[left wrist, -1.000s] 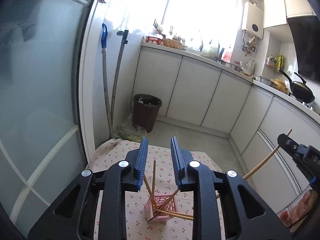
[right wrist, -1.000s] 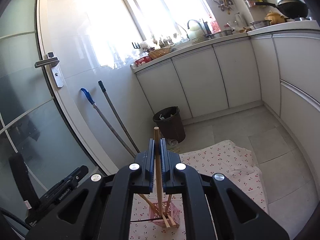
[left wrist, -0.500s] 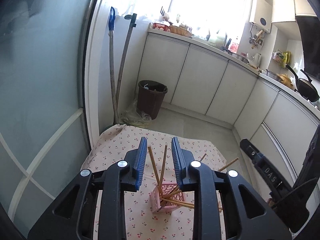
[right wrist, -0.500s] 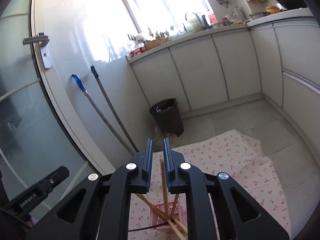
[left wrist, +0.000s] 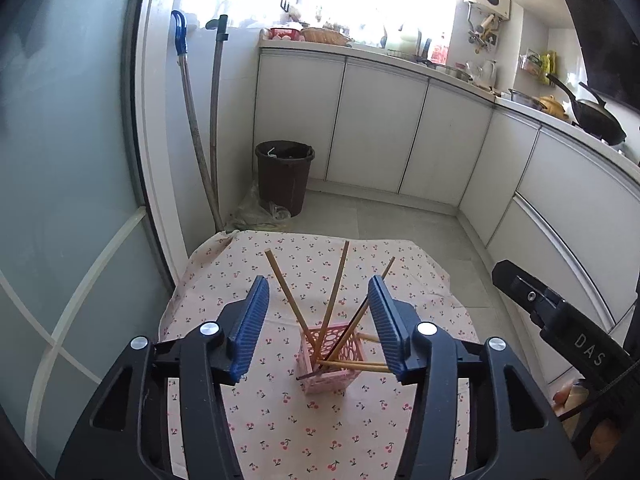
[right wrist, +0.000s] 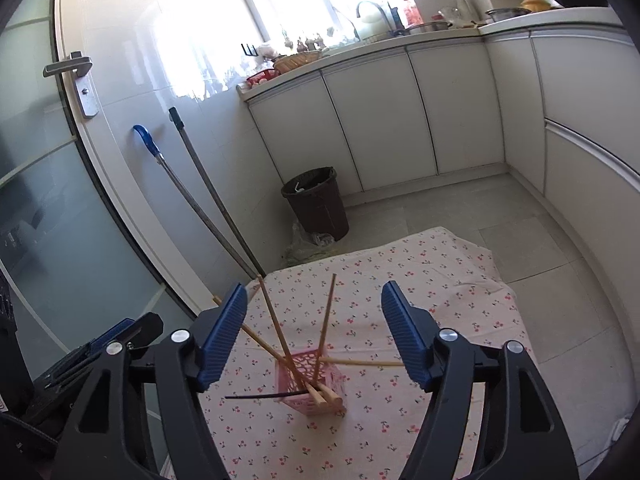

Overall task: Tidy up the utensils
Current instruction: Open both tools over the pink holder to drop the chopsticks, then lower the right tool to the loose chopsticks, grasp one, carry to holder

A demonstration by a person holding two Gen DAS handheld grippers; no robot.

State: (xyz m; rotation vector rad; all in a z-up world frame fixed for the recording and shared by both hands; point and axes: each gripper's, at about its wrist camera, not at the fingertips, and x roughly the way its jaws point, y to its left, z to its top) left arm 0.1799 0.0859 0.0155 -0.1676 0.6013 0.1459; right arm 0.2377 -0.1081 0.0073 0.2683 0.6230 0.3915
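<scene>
Wooden chopsticks [left wrist: 335, 300] lean splayed from pink holder [left wrist: 332, 364] — tips upward.

The pink holder [left wrist: 332, 360] looks like matt perforated plastic, the chopsticks [left wrist: 335, 292] like bare pale wood, the cherry-print cloth [left wrist: 280, 420] is soft and slightly wrinkled, and the gripper pads [right wrist: 224, 340] at lower centre are ribbed blue rubber on smooth black plastic.

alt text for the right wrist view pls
The right gripper hangs with jaws open and empty, having just been opening, above a pink perforated plastic holder of wooden chopsticks on a cherry-print cloth. White kitchen cabinets and a dark bin stand behind.
</scene>
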